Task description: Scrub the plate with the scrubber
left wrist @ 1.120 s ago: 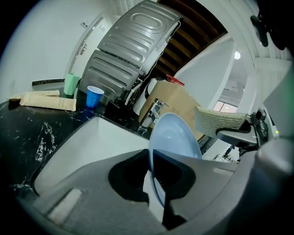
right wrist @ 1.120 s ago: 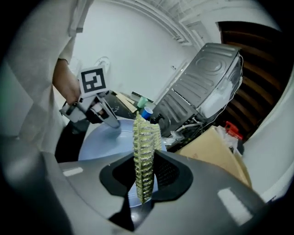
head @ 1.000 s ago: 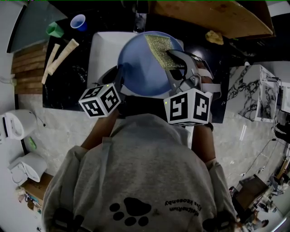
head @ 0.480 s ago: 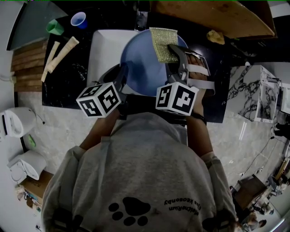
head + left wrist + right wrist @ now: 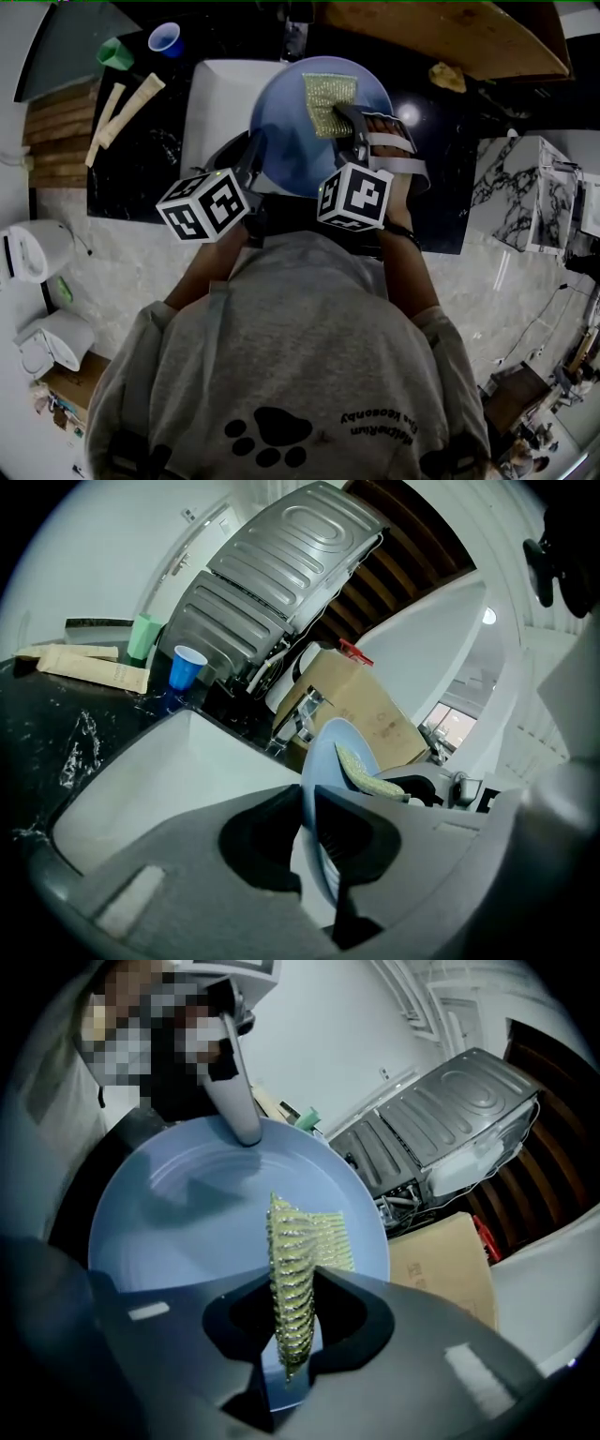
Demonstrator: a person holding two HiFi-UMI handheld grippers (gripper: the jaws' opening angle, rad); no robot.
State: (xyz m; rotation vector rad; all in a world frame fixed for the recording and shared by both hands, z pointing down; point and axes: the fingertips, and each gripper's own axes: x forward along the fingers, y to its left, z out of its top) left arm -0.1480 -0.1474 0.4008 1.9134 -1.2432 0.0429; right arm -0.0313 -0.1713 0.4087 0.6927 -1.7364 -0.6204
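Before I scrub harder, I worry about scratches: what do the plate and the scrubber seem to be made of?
The plate: probably plastic or glazed ceramic; smooth, even pale blue, soft sheen. The scrubber: seemingly woven metallic-thread mesh; yellow-green, glittering ribbed weave.

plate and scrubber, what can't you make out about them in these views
- Gripped end of the scrubber: head view, covered by the right tool.
- Its underside, and how much of it touches the plate: right gripper view, hidden by the scrubber itself.
- Face of the plate: left gripper view, seen nearly edge-on.
- Floor of the white basin below the plate: head view, covered by the plate.
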